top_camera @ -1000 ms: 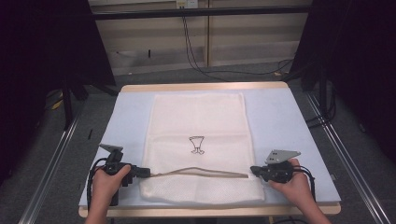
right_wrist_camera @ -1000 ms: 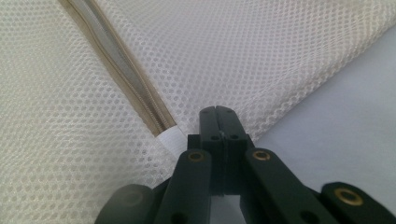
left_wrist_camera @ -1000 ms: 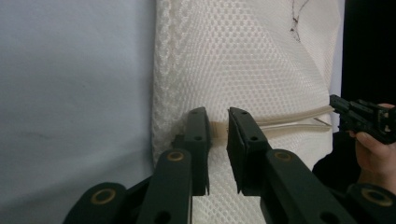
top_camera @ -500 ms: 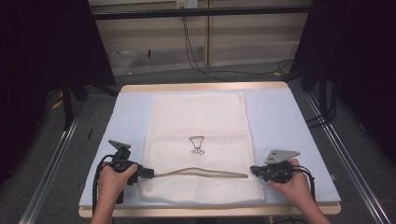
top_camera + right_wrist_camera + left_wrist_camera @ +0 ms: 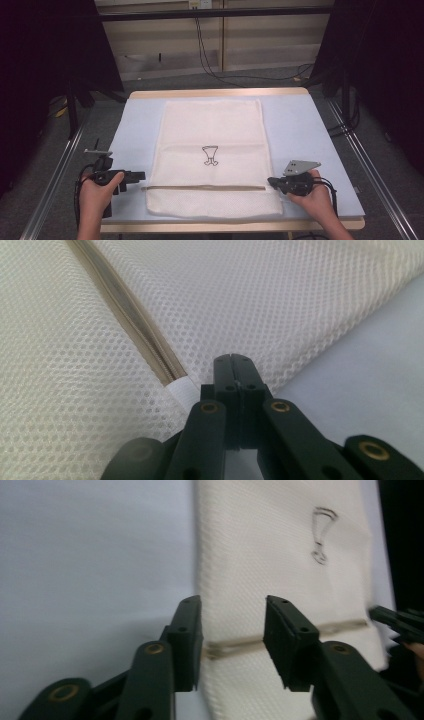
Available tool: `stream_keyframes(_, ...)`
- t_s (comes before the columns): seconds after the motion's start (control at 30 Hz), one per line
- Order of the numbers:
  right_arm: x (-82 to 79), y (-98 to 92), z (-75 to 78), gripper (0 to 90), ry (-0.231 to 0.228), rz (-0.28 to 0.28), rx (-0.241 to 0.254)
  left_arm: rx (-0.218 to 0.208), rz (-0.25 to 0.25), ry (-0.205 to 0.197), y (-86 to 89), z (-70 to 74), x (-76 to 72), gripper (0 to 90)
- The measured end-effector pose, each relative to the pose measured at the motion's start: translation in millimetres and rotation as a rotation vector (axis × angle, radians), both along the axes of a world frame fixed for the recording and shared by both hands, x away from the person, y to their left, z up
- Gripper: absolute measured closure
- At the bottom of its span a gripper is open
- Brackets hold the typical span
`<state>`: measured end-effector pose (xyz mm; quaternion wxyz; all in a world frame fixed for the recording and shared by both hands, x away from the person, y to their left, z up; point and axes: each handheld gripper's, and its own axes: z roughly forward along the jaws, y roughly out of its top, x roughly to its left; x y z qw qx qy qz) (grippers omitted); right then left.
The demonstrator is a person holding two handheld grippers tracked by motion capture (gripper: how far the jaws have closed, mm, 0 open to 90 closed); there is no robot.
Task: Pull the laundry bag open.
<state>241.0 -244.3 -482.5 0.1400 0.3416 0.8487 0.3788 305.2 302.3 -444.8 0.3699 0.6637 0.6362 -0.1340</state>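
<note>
A white mesh bag [image 5: 215, 130] with a small black drawing lies flat on the blue table cover [image 5: 300, 130]. A tan zipper [image 5: 202, 188] runs across its near part. My left gripper [image 5: 140, 176] hovers just off the bag's left edge. Its jaws have just been opening and now stand open, with no pad touching anything. In the left gripper view [image 5: 232, 605] the zipper's end [image 5: 235, 647] lies beyond the gap. My right gripper [image 5: 273, 182] is shut on the bag's right edge. In the right gripper view [image 5: 235, 359] its tips sit beside the zipper's white end tab [image 5: 181, 389].
The wooden table edge [image 5: 220, 93] shows beyond the blue cover. Metal rails [image 5: 372, 160] run along both sides of the table. Black cables [image 5: 210, 55] hang by the far wall. Dark curtains stand on the left and right.
My left gripper has let go of the zipper's left end, opened, and lifted away to the left. The bowed zipper line now lies straight. The right gripper has stayed put.
</note>
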Motion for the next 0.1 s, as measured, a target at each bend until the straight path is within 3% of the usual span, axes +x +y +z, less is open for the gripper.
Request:
stream_keyframes(0.07,0.3,-0.9,4.0,73.9,-0.050,0.015,-0.015,0.051,-0.022,-0.078,-7.2,0.3,2.6,55.7)
stream_keyframes(0.1,1.0,-2.6,7.4,67.3,-0.081,-0.015,-0.010,0.068,-0.015,-0.151,-9.3,-1.5,3.5,50.4)
